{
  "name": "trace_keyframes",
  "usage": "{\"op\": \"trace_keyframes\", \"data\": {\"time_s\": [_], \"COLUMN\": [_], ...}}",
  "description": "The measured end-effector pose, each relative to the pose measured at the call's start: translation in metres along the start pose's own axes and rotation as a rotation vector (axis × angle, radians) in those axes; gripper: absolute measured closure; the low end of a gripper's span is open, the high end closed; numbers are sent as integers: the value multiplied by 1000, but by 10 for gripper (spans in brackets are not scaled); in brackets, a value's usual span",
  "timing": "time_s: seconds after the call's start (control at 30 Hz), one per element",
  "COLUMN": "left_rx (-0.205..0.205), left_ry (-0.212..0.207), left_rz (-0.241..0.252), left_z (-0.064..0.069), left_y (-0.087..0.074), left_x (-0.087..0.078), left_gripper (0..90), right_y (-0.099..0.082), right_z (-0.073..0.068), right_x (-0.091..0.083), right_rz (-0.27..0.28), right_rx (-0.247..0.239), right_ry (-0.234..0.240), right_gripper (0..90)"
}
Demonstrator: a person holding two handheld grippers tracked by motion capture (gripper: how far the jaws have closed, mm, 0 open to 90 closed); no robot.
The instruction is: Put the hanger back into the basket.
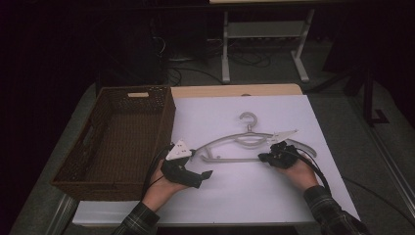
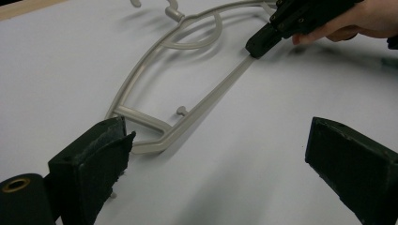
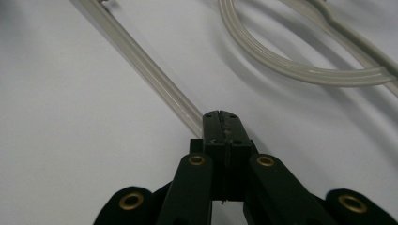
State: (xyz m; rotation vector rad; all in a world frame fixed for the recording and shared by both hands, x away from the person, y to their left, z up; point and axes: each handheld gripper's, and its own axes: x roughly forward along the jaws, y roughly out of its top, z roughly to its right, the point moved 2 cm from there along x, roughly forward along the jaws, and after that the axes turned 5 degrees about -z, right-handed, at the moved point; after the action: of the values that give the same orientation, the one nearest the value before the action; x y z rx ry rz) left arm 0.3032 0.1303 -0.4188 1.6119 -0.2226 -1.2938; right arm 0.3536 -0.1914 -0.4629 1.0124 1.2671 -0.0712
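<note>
A pale grey plastic hanger [image 1: 230, 159] lies flat on the white table cover, its hook pointing away from me. My left gripper [image 1: 198, 164] is open beside the hanger's left end. In the left gripper view its jaws [image 2: 218, 159] stand wide apart, the left one just short of the hanger's corner [image 2: 150, 145], with nothing between them. My right gripper [image 1: 263, 157] is shut, its tips [image 2: 258, 44] resting on the right part of the hanger's bottom bar. In the right gripper view the bar [image 3: 141, 61] runs up to the closed tips [image 3: 219, 119] and passes under them.
A brown wicker basket [image 1: 166, 117] stands on the left of the table, close to my left hand. The white cover [image 1: 244, 196] reaches the front edge. Beyond the table stand the white legs of another desk [image 1: 225, 49] and cables on the floor.
</note>
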Motion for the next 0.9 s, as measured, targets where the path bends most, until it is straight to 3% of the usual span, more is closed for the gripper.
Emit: {"op": "trace_keyframes", "data": {"time_s": [0.2, 0.43, 0.73, 0.9], "left_rx": [-24, -14, -22, -22], "left_ry": [-6, -12, 9, 13], "left_rz": [-19, -46, -82, -116], "left_z": [-6, -15, -41, -58], "left_y": [12, 30, 46, 53], "left_x": [8, 25, 51, 72], "left_gripper": [59, 59, 97, 177], "right_y": [0, 0, 0, 0], "right_z": [0, -1, 0, 0], "right_x": [0, 0, 0, 0], "right_rz": [0, 0, 1, -1], "right_rx": [5, -5, -3, 0], "right_ry": [1, -5, 1, 3], "right_gripper": [900, 900, 900, 900]}}
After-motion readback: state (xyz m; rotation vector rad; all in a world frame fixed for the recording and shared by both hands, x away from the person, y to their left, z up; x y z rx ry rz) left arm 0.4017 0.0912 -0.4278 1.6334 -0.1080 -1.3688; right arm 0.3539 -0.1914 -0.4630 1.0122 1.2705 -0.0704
